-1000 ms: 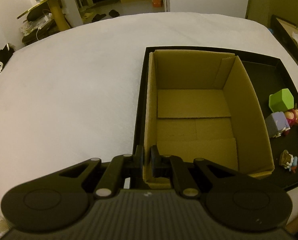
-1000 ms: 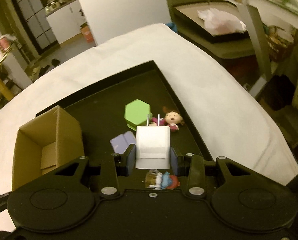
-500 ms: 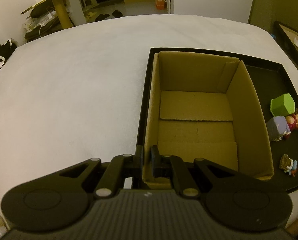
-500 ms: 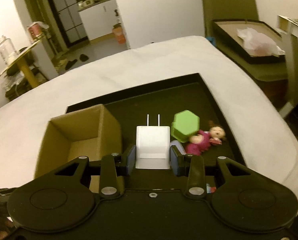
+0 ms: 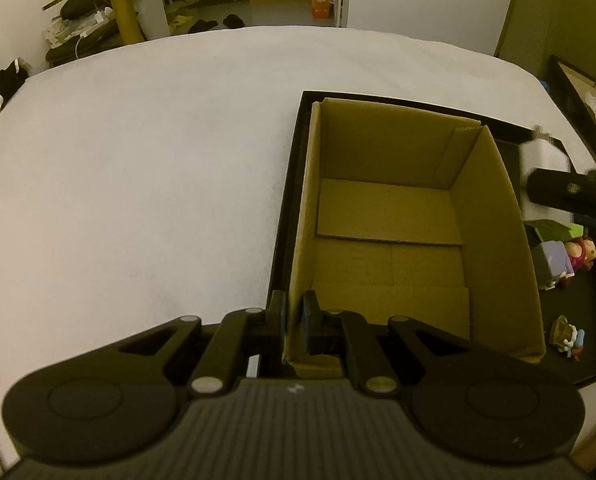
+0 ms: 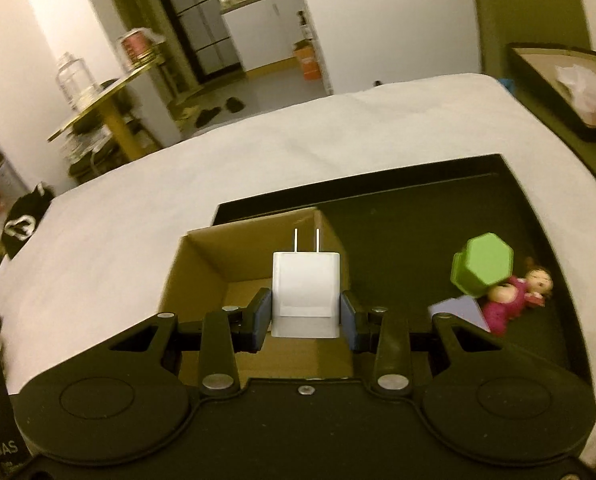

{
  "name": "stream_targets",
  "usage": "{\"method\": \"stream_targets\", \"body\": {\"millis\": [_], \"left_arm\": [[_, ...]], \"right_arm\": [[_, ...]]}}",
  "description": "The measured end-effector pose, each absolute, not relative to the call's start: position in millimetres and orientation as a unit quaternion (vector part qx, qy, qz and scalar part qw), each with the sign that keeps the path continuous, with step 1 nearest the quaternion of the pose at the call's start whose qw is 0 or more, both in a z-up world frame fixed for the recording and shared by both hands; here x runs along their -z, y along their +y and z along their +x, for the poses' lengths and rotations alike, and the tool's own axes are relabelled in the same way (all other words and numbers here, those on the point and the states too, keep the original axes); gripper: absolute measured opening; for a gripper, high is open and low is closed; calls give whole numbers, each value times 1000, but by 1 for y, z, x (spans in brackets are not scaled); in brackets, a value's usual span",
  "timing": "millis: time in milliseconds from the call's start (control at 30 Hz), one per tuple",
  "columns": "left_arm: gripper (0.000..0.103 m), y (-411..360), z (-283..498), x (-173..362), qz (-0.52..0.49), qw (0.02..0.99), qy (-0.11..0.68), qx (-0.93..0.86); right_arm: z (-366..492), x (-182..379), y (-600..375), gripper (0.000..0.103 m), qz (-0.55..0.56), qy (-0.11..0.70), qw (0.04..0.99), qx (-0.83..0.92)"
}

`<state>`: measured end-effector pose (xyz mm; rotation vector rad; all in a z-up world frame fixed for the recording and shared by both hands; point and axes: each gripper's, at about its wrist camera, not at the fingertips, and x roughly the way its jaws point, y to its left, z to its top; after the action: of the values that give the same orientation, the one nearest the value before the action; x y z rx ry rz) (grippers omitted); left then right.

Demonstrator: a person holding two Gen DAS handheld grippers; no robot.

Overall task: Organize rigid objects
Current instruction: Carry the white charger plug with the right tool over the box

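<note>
An open cardboard box (image 5: 389,216) stands in the left part of a black tray (image 5: 577,308). My left gripper (image 5: 294,320) is shut on the box's near left wall. My right gripper (image 6: 305,314) is shut on a white plug charger (image 6: 305,292), prongs forward, held above the box's (image 6: 218,276) right side. In the left wrist view the charger (image 5: 541,160) shows above the box's right wall. A green hexagonal block (image 6: 481,268), a purple block (image 5: 553,264), a pink doll (image 6: 513,300) and a small figurine (image 5: 567,336) lie in the tray.
The tray sits on a white cloth-covered table (image 5: 138,180). Another dark tray (image 6: 569,88) with white material stands beyond the table at the right. A yellow side table (image 6: 110,108) with jars is at the far left.
My right gripper has carried the charger to the left, from over the toys to above the box. My left gripper keeps its hold on the box wall.
</note>
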<state>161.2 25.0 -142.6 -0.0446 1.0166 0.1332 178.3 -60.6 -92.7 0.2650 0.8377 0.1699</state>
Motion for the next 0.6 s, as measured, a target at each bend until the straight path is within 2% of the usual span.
{"method": "stream_targets", "body": {"millis": [500,567,600], "left_arm": [[9,37,161,145,-61,870,486,-58],[8,36,161,145,-57,870,486,-59],[9,35,162,145,-53,870,486,-60]], "right_arm": [[209,85,-12,37,99,394,901,-154],[213,81,-4,40,90,394,899,-169],[213,79,-4,49,83,394,900,-166]]}}
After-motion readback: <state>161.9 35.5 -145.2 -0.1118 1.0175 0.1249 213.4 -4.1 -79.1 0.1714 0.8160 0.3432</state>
